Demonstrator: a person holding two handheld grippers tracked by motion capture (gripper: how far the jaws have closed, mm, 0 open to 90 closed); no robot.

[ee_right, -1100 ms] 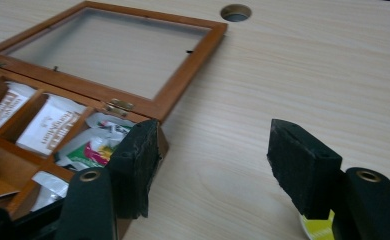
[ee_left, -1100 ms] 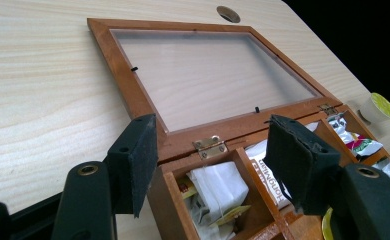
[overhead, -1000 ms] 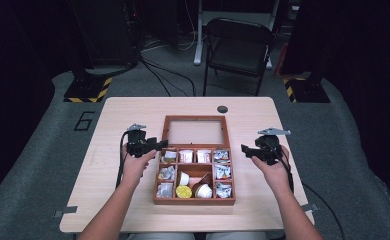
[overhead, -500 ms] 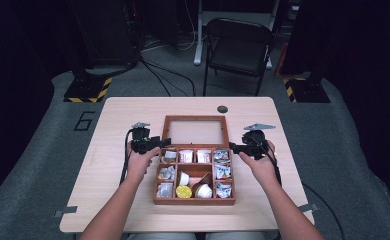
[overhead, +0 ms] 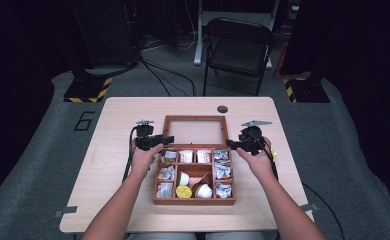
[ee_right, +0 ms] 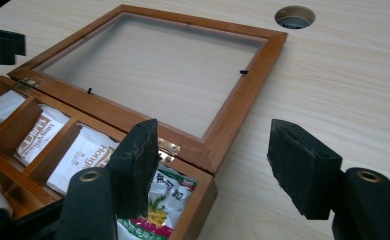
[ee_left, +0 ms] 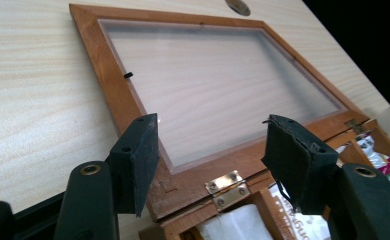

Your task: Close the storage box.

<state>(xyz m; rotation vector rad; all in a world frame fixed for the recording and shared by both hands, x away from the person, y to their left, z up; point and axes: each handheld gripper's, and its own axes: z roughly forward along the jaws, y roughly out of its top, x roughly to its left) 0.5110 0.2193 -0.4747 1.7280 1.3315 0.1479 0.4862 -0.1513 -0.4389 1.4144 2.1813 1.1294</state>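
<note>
Two grippers flank the wooden tea box (overhead: 194, 200) on your table (overhead: 108, 130). Your left gripper (overhead: 155, 142) hangs over the lid's (ee_left: 133, 107) left hinge corner, jaws apart, gripping nothing, having just been closing. The glass-paned lid lies flat open behind the sachet compartments. Your right gripper (overhead: 238, 144) hovers at the right hinge corner, jaws spread and empty, having just been opening.
</note>
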